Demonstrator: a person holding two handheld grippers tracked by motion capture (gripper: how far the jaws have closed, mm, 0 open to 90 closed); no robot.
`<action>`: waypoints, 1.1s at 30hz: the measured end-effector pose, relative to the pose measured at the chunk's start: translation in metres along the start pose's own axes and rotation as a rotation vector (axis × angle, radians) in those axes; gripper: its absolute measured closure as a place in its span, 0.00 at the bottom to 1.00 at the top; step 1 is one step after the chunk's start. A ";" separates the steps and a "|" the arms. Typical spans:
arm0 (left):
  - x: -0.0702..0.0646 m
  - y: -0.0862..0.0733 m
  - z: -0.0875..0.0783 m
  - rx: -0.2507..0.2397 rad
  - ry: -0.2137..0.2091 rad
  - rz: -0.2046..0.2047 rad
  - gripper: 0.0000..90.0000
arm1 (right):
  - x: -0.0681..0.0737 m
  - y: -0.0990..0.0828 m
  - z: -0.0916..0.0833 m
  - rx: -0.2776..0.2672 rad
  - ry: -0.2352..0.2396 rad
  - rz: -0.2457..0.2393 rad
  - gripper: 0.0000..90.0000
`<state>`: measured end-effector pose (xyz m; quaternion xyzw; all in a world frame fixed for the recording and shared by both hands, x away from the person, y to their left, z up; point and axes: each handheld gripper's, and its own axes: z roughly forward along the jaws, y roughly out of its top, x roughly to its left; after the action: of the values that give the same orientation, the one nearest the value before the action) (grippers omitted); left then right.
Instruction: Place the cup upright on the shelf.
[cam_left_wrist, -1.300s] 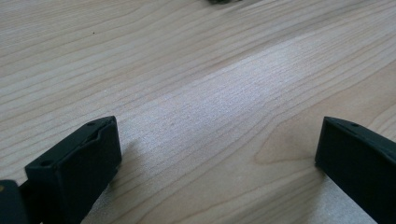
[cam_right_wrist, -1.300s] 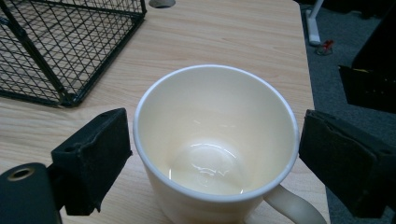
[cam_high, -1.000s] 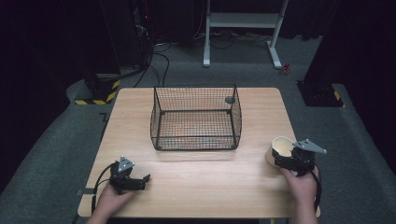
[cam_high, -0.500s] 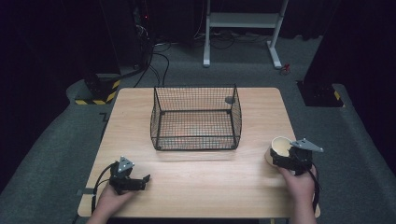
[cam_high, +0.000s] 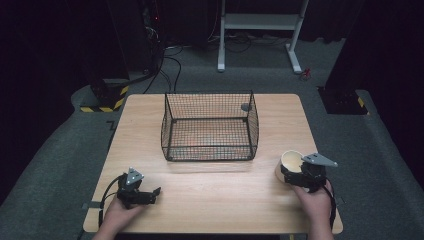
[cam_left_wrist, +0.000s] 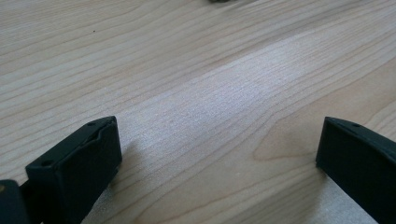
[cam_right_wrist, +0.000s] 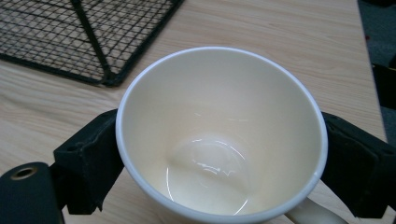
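- One cream mug (cam_high: 291, 161) stands near the right front of the wooden table (cam_high: 210, 200), just off the front right corner of the wire basket (cam_high: 209, 126); the right gripper view looks straight down into it.
- The mug (cam_right_wrist: 219, 135) holds nothing but a glossy sheen at its bottom (its handle pokes out at the lower edge of that view).
- One black wire basket sits at the middle of the table, open at the top; the bare table shows through its mesh floor, and a small dark round tag (cam_high: 245, 107) hangs at its far right corner.
- Two grippers are at work, one in each of the person's hands.
- The right gripper (cam_high: 295, 172) has its two black jaws pressed against opposite sides of the mug, clamping it just below the rim, with the cup sitting upright on the wood.
- The left gripper (cam_high: 150, 192) rests low at the front left of the table, well apart from basket and mug; its jaws stand wide apart over bare wood grain, with nothing between them, as the left gripper view shows.
- One white-legged stand (cam_high: 260, 30) is on the grey floor beyond the table.
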<state>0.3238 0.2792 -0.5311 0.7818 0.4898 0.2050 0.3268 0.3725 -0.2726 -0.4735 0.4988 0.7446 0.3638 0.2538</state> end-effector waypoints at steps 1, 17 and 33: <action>0.000 0.000 0.000 0.000 0.000 0.000 0.00 | 0.004 0.000 0.000 0.000 0.010 -0.007 0.10; 0.000 0.000 0.000 0.000 -0.006 0.006 0.00 | 0.075 0.007 0.007 0.011 0.148 -0.149 0.10; 0.001 0.001 0.000 0.003 -0.009 0.012 0.00 | 0.129 0.015 0.013 0.040 0.237 -0.257 0.09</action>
<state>0.3247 0.2797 -0.5309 0.7862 0.4838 0.2027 0.3269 0.3423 -0.1457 -0.4716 0.3582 0.8340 0.3696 0.1987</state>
